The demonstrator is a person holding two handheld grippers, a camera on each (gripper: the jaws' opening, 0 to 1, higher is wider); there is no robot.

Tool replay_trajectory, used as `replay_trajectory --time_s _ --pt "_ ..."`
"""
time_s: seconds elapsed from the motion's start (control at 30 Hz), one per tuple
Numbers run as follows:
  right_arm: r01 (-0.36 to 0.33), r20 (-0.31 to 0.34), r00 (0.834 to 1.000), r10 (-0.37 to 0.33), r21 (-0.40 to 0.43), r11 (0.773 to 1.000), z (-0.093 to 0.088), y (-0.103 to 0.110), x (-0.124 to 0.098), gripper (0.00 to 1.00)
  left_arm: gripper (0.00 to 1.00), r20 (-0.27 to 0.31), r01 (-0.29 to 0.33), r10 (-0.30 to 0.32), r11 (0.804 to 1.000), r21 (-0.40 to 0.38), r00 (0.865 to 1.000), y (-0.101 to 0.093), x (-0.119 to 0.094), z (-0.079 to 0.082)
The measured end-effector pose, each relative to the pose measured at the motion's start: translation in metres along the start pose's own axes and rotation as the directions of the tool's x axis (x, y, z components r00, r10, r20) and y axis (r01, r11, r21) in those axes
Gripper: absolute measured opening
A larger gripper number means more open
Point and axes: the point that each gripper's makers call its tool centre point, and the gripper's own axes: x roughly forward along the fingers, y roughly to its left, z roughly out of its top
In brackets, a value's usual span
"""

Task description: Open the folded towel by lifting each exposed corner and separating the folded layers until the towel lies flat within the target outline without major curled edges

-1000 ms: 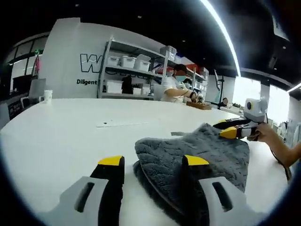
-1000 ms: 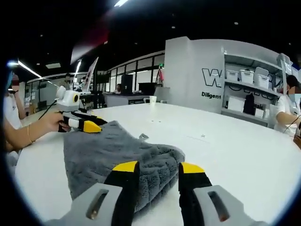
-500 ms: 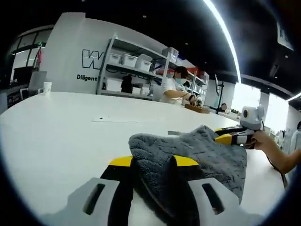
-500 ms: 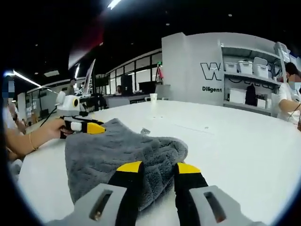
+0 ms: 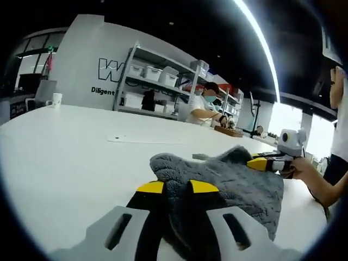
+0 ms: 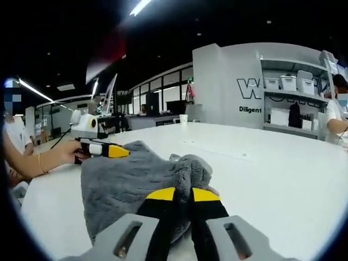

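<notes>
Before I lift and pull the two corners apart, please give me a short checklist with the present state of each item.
1. Left gripper closed on the towel: ok, grey cloth sits between its yellow tips.
2. Right gripper closed on the towel: ok, its tips are pinched together with cloth between them.
3. Each gripper holds one layer only: cannot tell, the cloth bunches at the tips.
4. Towel still folded and crumpled, not flat: not ok yet, it humps up on the white table.
5. Target outline located: cannot tell; no outline is seen around the towel.
6. Space beside the towel for spreading: ok, bare table lies next to it.
</notes>
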Motion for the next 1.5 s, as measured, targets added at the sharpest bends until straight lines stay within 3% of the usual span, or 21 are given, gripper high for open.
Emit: replay_trajectory --time_s 0.33,0.57,1.1,1.5 --pt "-0.012 0.017 1.0 0.012 0.002 1.0 0.007 0.005 -0.004 0.0 0.06 0.003 -0.006 0.006 0.995 0.097 1.0 -0.01 -0.003 0.009" --pt "-0.024 0.027 0.999 0.024 0.004 1.0 0.015 0.011 -0.008 0.0 0.04 0.014 0.008 -0.008 0.999 0.051 1.0 -0.015 -0.008 0.015" --pt "-0.046 0.065 0.997 0.048 -0.032 0.998 0.033 0.037 -0.026 0.0 0.04 0.045 0.02 -0.025 0.995 0.095 0.999 -0.034 -0.03 0.029" --pt "-0.065 0.106 0.992 0.069 -0.04 0.997 0.041 0.059 -0.048 0.0 0.04 0.079 0.044 -0.054 0.992 0.119 0.995 -0.055 -0.058 0.036"
